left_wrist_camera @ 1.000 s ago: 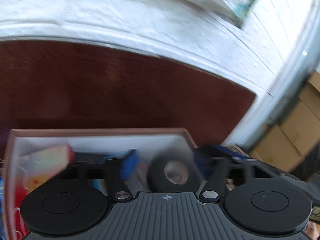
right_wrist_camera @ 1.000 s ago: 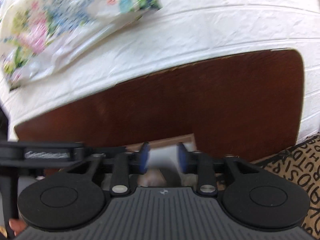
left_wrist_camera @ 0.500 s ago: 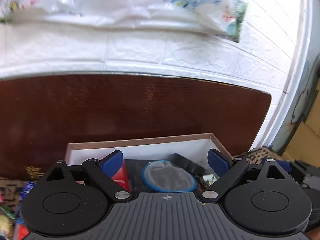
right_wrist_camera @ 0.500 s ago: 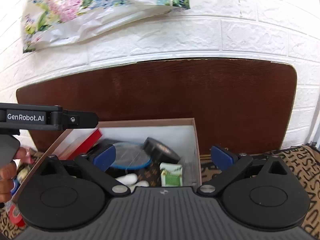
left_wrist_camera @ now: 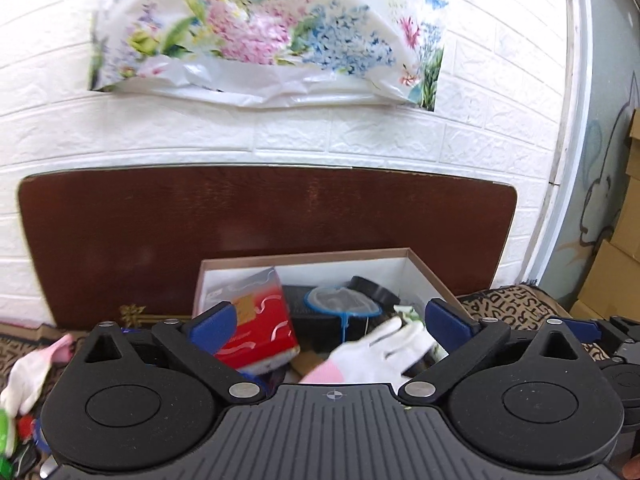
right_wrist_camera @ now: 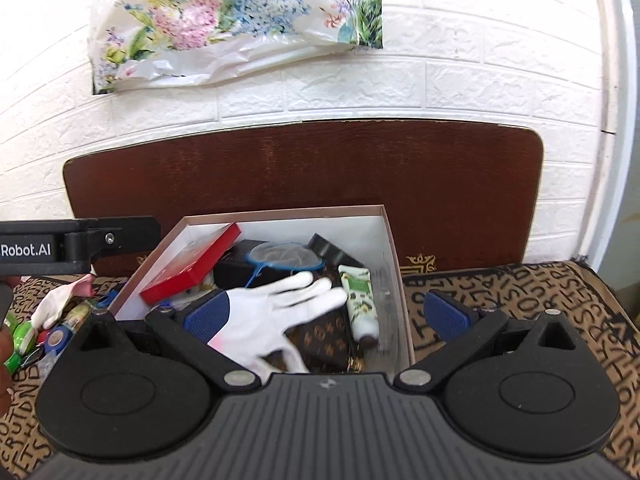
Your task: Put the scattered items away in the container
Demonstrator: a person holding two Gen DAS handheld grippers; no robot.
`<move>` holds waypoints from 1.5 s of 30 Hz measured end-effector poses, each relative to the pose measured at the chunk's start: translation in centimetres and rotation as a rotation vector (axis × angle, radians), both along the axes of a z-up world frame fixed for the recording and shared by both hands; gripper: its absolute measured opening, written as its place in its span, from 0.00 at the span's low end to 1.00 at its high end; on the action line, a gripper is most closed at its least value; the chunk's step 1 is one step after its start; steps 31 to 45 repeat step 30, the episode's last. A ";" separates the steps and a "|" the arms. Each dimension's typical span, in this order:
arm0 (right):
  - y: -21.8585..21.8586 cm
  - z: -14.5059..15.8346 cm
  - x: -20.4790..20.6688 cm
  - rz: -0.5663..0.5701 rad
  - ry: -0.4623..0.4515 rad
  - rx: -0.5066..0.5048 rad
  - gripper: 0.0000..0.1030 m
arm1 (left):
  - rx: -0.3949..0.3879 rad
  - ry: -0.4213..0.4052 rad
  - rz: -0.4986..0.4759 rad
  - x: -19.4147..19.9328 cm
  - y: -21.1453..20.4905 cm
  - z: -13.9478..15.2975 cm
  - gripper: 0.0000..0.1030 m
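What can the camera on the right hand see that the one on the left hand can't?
Only the right view shows the green-and-white cream tube and brown patterned wallet in the box. Only the left view shows stacked cardboard cartons at the far right. Both show the white open box, red flat carton, blue-rimmed mesh net and white glove.

A white glove lay blurred over the open box, among a red carton and tube.

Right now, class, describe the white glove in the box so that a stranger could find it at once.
Find the shallow white cardboard box before the brown wooden board. The white fabric glove lies atop the items, fingers spread toward a green-and-white tube; another glove lies outside.
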State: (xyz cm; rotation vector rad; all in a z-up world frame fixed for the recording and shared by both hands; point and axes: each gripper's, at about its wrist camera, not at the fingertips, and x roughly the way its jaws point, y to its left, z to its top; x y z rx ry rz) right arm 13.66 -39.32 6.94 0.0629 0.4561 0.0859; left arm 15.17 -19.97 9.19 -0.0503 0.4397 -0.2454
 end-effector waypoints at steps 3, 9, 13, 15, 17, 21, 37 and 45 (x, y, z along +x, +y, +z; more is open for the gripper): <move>0.6 0.1 -2.2 -0.005 -0.008 -0.005 1.00 | 0.005 0.012 0.011 -2.0 0.5 -0.2 1.00; 1.8 -0.5 -6.3 0.001 -0.006 0.003 1.00 | 0.061 0.032 -0.002 -6.1 0.8 -1.4 1.00; 2.5 -1.5 -8.5 -0.003 0.015 -0.002 1.00 | 0.067 0.051 -0.004 -8.6 1.0 -2.3 1.00; 2.8 -2.0 -9.7 -0.012 0.022 -0.017 1.00 | 0.077 0.059 -0.006 -9.6 1.1 -2.8 1.00; 3.3 -2.5 -10.8 -0.020 0.032 -0.043 1.00 | 0.086 0.061 -0.010 -10.7 1.1 -3.3 1.00; 4.1 -3.5 -12.6 -0.035 0.050 -0.090 1.00 | 0.099 0.076 -0.021 -12.3 1.1 -3.9 1.00; 4.4 -4.4 -13.6 -0.054 0.086 -0.078 1.00 | 0.092 0.115 -0.040 -13.3 1.1 -4.6 1.00; 4.4 -4.4 -13.6 -0.054 0.086 -0.078 1.00 | 0.092 0.115 -0.040 -13.3 1.1 -4.6 1.00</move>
